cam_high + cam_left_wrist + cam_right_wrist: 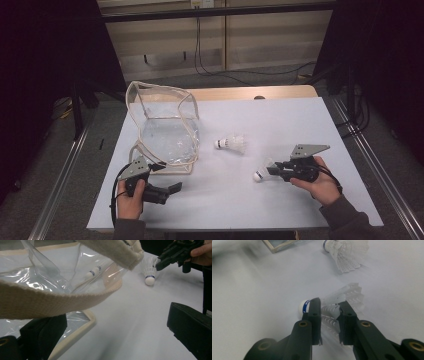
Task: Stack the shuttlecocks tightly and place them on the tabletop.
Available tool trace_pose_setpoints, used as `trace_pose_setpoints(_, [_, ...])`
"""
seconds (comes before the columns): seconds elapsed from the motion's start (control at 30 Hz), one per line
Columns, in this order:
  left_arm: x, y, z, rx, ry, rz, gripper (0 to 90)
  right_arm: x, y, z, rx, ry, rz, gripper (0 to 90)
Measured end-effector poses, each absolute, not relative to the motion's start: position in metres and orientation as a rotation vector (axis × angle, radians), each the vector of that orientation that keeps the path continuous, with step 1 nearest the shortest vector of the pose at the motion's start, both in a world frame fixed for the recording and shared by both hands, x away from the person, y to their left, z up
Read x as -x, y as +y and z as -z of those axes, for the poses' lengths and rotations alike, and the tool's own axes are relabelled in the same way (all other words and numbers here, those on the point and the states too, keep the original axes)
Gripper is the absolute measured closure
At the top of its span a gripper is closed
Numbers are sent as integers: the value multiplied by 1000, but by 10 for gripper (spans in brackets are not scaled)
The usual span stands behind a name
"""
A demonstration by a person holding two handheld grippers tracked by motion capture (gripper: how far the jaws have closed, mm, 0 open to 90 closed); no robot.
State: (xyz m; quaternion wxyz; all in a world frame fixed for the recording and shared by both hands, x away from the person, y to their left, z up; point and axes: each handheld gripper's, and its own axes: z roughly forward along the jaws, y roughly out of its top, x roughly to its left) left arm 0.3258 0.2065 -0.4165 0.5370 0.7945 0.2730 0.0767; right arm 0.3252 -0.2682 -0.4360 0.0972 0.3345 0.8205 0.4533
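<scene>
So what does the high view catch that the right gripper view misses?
High view: the whole clear bag, with the left gripper open by its base. Right gripper view: up close, the right gripper with its jaws pinching the held shuttlecock by the feathers, and the blue band on its cork. Both: that shuttlecock, the loose shuttlecock and the white table.

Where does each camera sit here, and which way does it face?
High view: above the person's side, looking forward and down on the table; both hands show.
Left gripper view: rides the left hand-held gripper, facing the clear bag; its black jaws show.
Right gripper view: rides the right hand-held gripper, looking along jaws closed on a shuttlecock.
Shared: the second shuttlecock appears in the high and right gripper views.
</scene>
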Motion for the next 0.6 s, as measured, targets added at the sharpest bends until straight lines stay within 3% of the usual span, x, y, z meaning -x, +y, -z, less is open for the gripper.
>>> trace_pose_setpoints(0.43, [-326, 206, 416, -1889, 651, -184, 28, -325, -268, 432, -972, 2429, -1417, 893])
trace_pose_setpoints(0.6, [-325, 206, 416, -1888, 652, -185, 29, -327, -269, 431, -975, 2409, -1434, 900])
